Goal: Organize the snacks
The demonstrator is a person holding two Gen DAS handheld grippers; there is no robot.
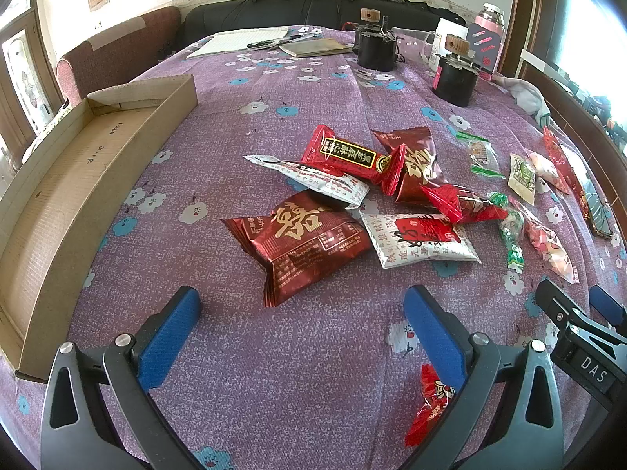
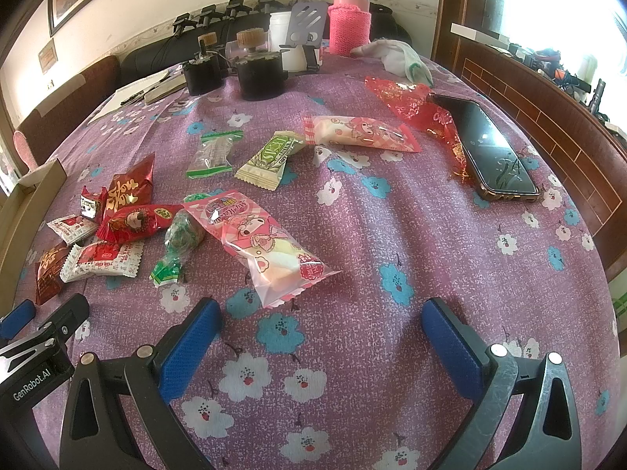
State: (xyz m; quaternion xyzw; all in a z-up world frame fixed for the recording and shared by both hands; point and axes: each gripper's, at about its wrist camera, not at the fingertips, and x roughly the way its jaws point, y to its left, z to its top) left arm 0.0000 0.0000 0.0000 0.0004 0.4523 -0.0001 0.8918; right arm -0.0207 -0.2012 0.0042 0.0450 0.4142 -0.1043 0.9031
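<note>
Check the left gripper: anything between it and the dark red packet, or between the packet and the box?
Nothing visible. The left gripper is open, the dark red packet just ahead; bare cloth runs to the box.

Tablecloth (image 1: 274, 372): cardboard tray (image 1: 58, 180) along left edge; snack packets (image 1: 337, 192) heaped at centre, overlapping; further packets (image 2: 270, 152) spread singly to the right; phone (image 2: 490, 145) near right edge, lying partly on a wrapper (image 2: 415, 105); two canisters (image 2: 235, 70) behind the snacks; flask (image 2: 348, 15) and notebook (image 1: 239, 39) at far edge
</note>
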